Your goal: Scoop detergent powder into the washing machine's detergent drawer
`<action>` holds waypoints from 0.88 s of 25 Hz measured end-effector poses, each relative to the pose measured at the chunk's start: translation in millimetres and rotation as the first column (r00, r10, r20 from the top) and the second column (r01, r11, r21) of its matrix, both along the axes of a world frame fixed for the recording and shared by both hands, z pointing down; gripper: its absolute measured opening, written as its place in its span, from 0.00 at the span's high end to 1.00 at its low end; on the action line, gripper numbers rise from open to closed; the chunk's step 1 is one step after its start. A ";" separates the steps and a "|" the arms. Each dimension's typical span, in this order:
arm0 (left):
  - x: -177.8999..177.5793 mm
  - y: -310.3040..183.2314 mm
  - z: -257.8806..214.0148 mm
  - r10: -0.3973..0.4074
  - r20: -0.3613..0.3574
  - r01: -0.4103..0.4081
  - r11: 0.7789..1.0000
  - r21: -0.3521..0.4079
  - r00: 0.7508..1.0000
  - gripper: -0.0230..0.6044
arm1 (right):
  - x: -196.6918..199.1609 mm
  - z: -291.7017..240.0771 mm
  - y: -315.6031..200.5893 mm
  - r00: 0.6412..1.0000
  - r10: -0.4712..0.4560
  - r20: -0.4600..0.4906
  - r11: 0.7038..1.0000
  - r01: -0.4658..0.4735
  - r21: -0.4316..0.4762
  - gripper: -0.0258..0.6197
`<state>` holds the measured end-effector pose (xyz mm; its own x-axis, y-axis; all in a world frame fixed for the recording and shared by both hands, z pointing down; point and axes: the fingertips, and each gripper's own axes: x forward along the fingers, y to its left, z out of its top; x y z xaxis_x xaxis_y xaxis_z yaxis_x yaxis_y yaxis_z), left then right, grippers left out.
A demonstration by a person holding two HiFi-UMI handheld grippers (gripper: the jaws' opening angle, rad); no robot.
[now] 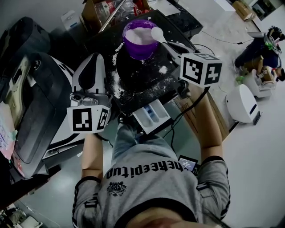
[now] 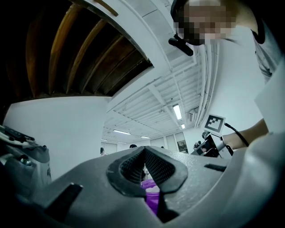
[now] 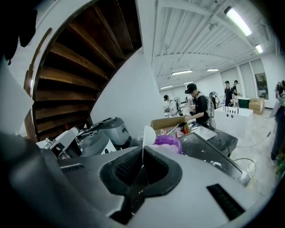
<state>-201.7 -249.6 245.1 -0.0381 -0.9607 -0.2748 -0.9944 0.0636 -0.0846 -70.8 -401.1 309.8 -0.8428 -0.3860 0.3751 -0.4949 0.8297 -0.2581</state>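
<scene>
A purple bowl (image 1: 139,38) of white powder stands at the back of the black washing machine top (image 1: 147,82). My right gripper (image 1: 173,44) is shut on a white spoon (image 1: 157,33), whose scoop hangs at the bowl's right rim. In the right gripper view the spoon (image 3: 148,135) stands on edge between the pads of the right gripper (image 3: 142,159), with the bowl (image 3: 168,143) just beyond. My left gripper (image 1: 94,58) is shut and holds nothing, left of the bowl. The detergent drawer (image 1: 151,116) is pulled out towards me. Through the left gripper (image 2: 144,153) a strip of the bowl (image 2: 151,196) shows.
Spilled powder (image 1: 116,82) streaks the machine top left of and below the bowl. Dark appliances (image 1: 26,102) crowd the left side. A white appliance (image 1: 242,103) sits on the floor at right, an open cardboard box (image 1: 95,11) behind. A person (image 3: 198,104) stands far off.
</scene>
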 end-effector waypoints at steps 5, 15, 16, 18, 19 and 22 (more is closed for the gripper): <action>-11.7 -24.1 2.4 0.053 -0.003 -0.053 0.999 -0.007 0.999 0.96 | -25.1 13.7 -12.6 0.999 -0.031 -0.013 0.994 0.029 -0.105 0.95; -24.5 -65.6 8.5 0.189 -0.018 -0.189 0.982 -0.015 0.982 0.96 | -56.2 42.6 -43.6 0.989 -0.024 -0.143 0.976 -0.008 -0.218 0.95; -25.8 -68.7 10.0 0.198 -0.019 -0.198 0.980 -0.019 0.980 0.96 | -59.0 47.6 -47.3 0.987 -0.020 -0.158 0.972 -0.018 -0.234 0.95; -28.4 -74.2 13.7 0.215 -0.021 -0.215 0.976 -0.027 0.976 0.96 | -63.8 58.4 -53.5 0.982 -0.017 -0.190 0.964 -0.034 -0.264 0.95; -29.7 -76.6 15.7 0.222 -0.023 -0.223 0.974 -0.031 0.975 0.96 | -66.2 63.5 -55.7 0.979 -0.020 -0.204 0.960 -0.039 -0.279 0.95; -33.7 -82.6 22.1 0.241 -0.027 -0.242 0.969 -0.042 0.970 0.96 | -75.0 74.4 -59.5 0.972 -0.045 -0.230 0.946 -0.032 -0.321 0.95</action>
<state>-235.5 -332.2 267.2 0.1907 -0.9535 -0.2334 -0.9815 -0.1816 -0.0602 -145.8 -460.6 384.2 -0.7197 -0.2076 0.6625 -0.5680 0.7248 -0.3899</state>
